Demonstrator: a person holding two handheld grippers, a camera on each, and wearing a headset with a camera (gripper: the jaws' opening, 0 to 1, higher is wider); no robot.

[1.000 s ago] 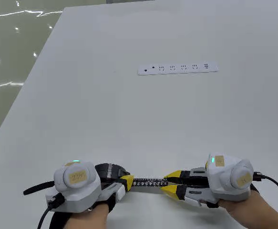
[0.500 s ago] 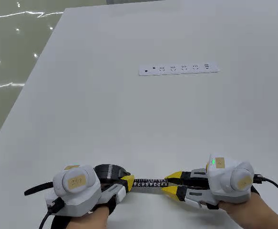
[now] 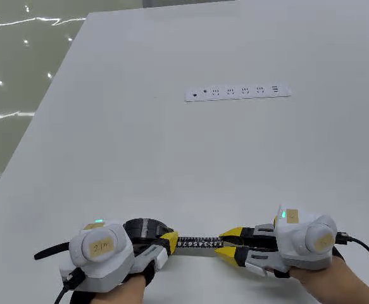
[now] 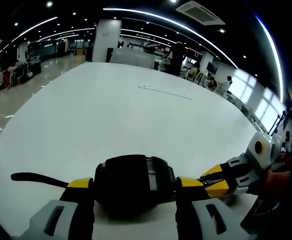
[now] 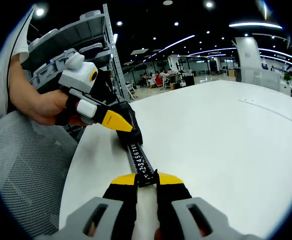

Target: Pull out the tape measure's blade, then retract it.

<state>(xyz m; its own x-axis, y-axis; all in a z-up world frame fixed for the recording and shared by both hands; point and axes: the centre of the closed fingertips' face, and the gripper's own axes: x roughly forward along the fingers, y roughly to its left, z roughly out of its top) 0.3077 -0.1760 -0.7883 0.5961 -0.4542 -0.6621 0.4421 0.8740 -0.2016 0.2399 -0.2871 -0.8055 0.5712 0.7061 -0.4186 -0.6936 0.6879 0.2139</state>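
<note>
Tape measure case point(image 3: 145, 229) clamped between the left gripper point(image 3: 163, 247) jaws, short blade point(image 3: 199, 242) lying level, pointing right, tip pinched in the closed right gripper point(image 3: 228, 244), white table point(image 3: 171, 145).

Open-plan office; strip ceiling lights point(image 5: 246, 24), distant desks point(image 5: 158, 80), metal shelving point(image 5: 68, 34)

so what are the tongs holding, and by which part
Left tongs clamp the tape measure case by its sides; right tongs pinch the blade at its free end.

One tape measure point(image 3: 143, 227), two hand-held grippers point(image 3: 161, 244) point(image 3: 223, 244) (one power-strip point(image 3: 237, 92)).
</note>
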